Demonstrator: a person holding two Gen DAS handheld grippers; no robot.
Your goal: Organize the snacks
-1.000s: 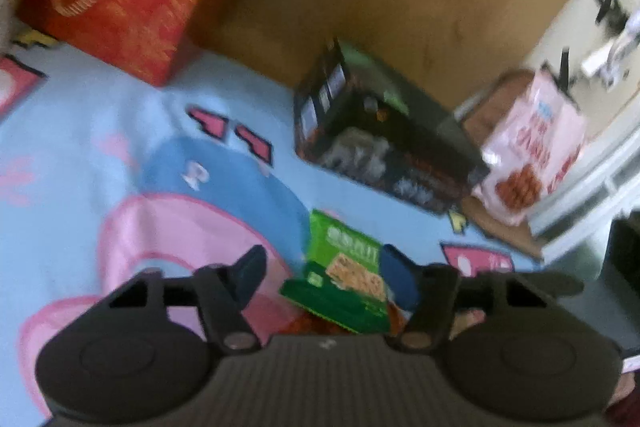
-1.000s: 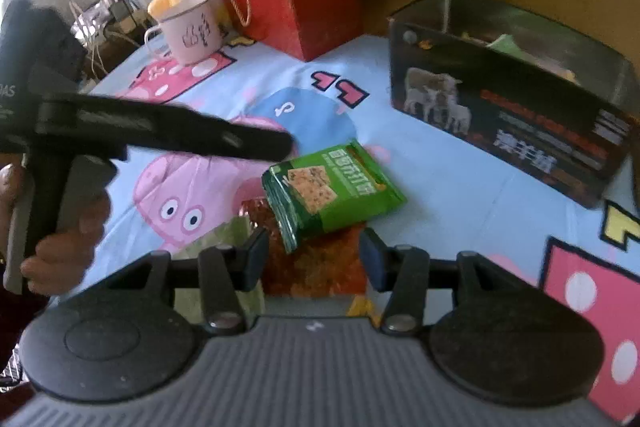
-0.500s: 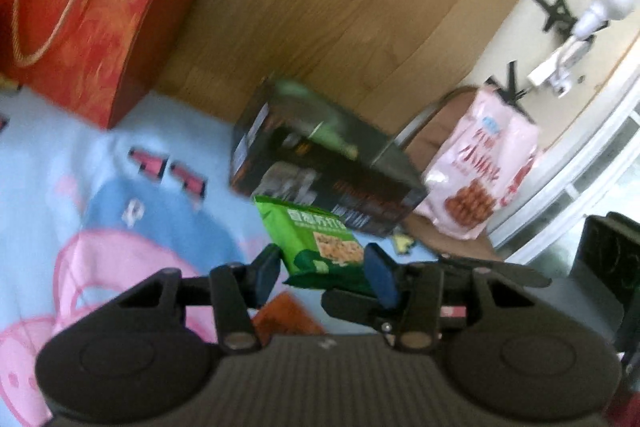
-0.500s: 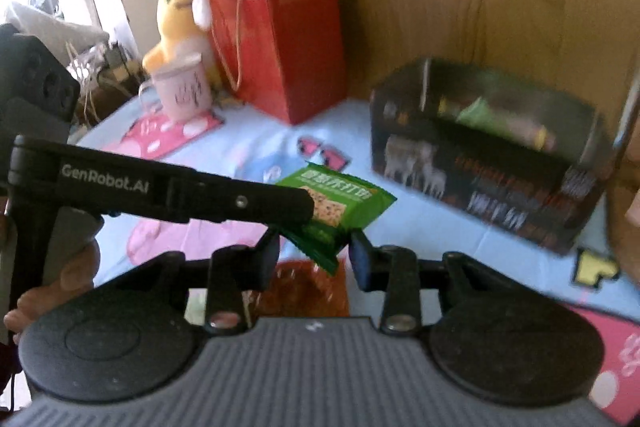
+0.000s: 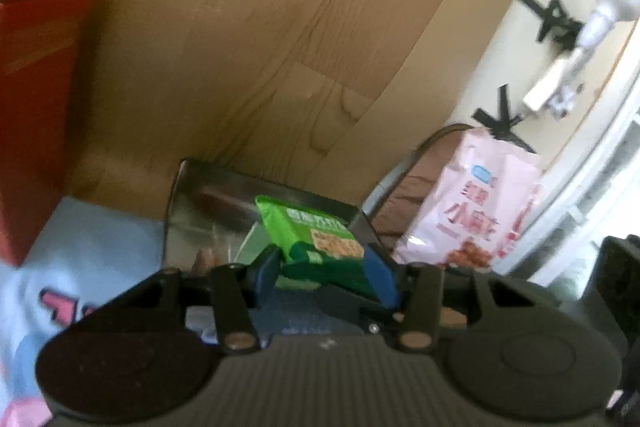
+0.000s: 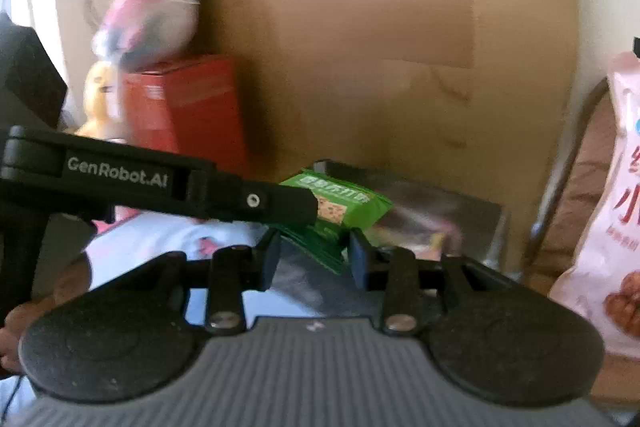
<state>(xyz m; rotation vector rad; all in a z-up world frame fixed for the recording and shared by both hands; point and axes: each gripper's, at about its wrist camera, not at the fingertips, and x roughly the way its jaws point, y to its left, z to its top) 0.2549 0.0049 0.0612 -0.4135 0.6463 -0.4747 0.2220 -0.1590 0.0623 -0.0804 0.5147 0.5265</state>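
Left gripper (image 5: 326,273) and right gripper (image 6: 314,259), both jaws clamped on green snack packet (image 5: 310,233), raised above open tin (image 5: 192,211).

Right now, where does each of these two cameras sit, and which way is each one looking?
Left wrist: sits on the left gripper, looking forward over its jaws, closed on the green cracker packet, toward the open dark box.
Right wrist: sits on the right gripper, jaws also on the packet; the left gripper crosses from the left.
Shared: packet, box, pink snack bag, red box.
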